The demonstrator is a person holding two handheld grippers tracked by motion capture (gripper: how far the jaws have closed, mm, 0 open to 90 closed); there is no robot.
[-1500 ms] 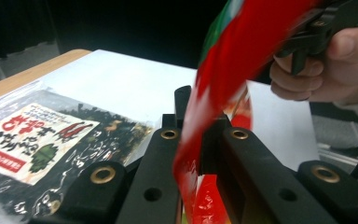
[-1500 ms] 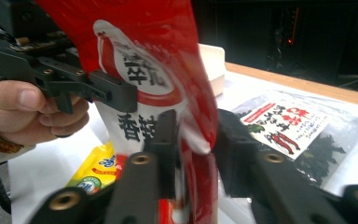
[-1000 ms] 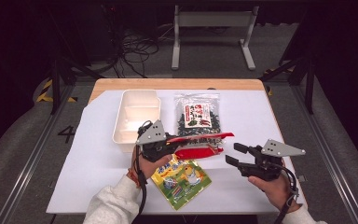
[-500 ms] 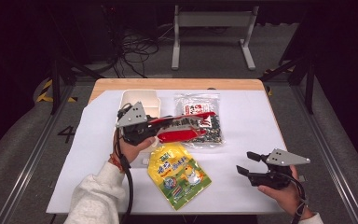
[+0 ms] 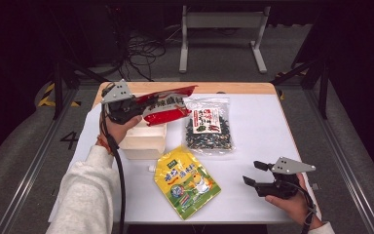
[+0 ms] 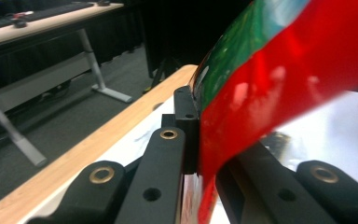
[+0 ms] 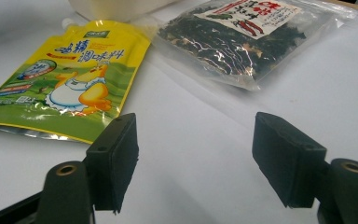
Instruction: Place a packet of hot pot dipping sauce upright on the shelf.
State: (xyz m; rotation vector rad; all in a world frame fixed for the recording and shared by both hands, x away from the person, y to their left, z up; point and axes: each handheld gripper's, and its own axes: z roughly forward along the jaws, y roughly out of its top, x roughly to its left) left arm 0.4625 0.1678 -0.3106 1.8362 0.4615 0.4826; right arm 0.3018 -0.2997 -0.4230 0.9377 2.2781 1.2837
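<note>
High view: red packet (image 5: 168, 106) lengthwise rightward.

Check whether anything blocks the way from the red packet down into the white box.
Nothing visible does. The left gripper is shut on the red packet and holds it in the air above the far end of the white box. The box's open top lies under the packet; the clear bag and the yellow pouch lie beside it.

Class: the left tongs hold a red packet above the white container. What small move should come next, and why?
Probably lower the red packet into the white container: the left tongs grip it just above it, not yet inside.
</note>
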